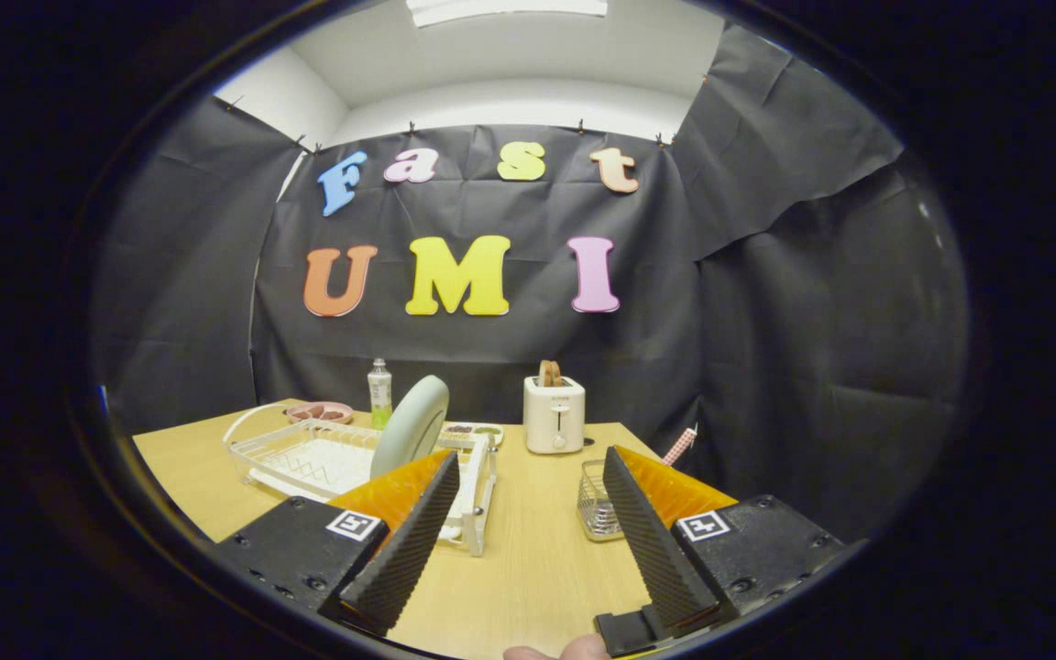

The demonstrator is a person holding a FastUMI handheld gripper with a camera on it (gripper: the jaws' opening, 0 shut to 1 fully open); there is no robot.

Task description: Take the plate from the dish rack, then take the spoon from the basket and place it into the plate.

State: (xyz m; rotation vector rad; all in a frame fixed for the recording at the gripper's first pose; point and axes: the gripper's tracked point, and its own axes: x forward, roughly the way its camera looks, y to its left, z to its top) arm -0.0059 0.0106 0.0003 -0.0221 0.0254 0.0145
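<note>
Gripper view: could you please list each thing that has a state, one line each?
Gripper: open, holding nothing.
Plate: upright on edge in the dish rack.
Toaster: upright, bread sticking out of its top.
Bottle: upright, cap on.
Basket: upright; spoon handle sticks out beyond it.

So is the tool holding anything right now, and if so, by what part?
Nothing is held. The tool is open over bare table; the plate stands in the dish rack beyond its fingers.

Wooden table point(528, 550) bears dish rack point(308, 458), toaster point(554, 414), basket point(594, 502), bottle point(379, 392), perhaps trays.
</note>
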